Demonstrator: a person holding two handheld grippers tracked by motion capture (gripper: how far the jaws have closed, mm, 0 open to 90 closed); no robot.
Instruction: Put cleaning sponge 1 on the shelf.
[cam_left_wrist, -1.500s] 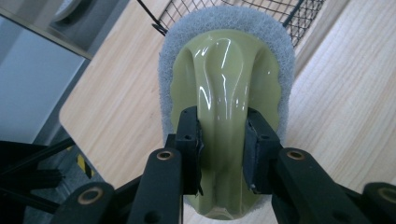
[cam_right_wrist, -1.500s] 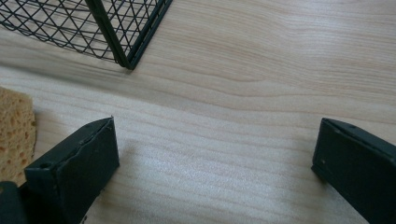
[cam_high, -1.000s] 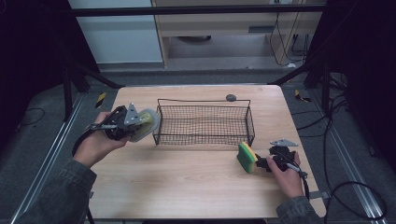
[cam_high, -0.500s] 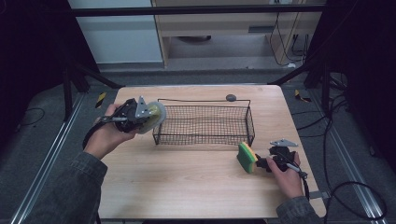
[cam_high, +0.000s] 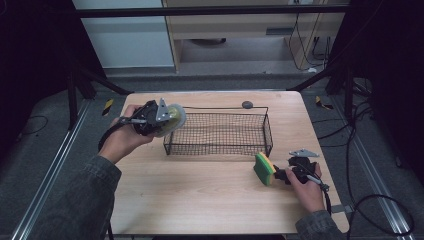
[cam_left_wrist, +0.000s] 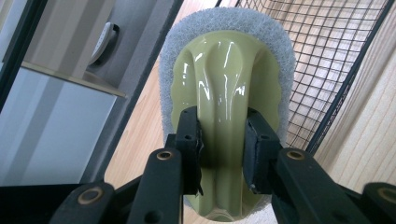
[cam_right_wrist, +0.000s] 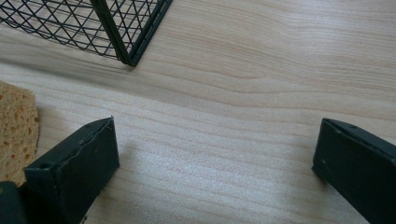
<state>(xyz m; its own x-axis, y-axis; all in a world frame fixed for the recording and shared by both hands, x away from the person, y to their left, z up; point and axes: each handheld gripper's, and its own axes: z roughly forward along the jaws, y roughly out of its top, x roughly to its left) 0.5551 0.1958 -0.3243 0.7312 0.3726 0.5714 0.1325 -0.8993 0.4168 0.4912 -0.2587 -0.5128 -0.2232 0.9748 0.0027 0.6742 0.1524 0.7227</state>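
Observation:
A scrubber (cam_high: 175, 119) with an olive-green plastic grip and a grey scouring pad is held in the air by my left gripper (cam_high: 161, 119), just over the left end of the black wire basket (cam_high: 218, 150). In the left gripper view the jaws of that gripper (cam_left_wrist: 223, 135) are shut on the scrubber's (cam_left_wrist: 229, 74) grip, and the basket (cam_left_wrist: 327, 56) lies beyond it. A green and yellow sponge (cam_high: 263, 169) stands on edge on the table. My right gripper (cam_high: 281, 174) rests just right of it. Its jaws (cam_right_wrist: 217, 154) are wide open over bare wood, with the sponge (cam_right_wrist: 16, 126) outside the left jaw.
The wooden table (cam_high: 200, 200) carries the basket across its middle, and a corner of the basket (cam_right_wrist: 126, 42) shows close to the right gripper. A small dark round object (cam_high: 247, 104) lies at the far edge. Dark frame bars flank the table.
The left hand has carried the scrubber up and to the right, to the basket's left end. The right hand and the sponge have stayed where they were.

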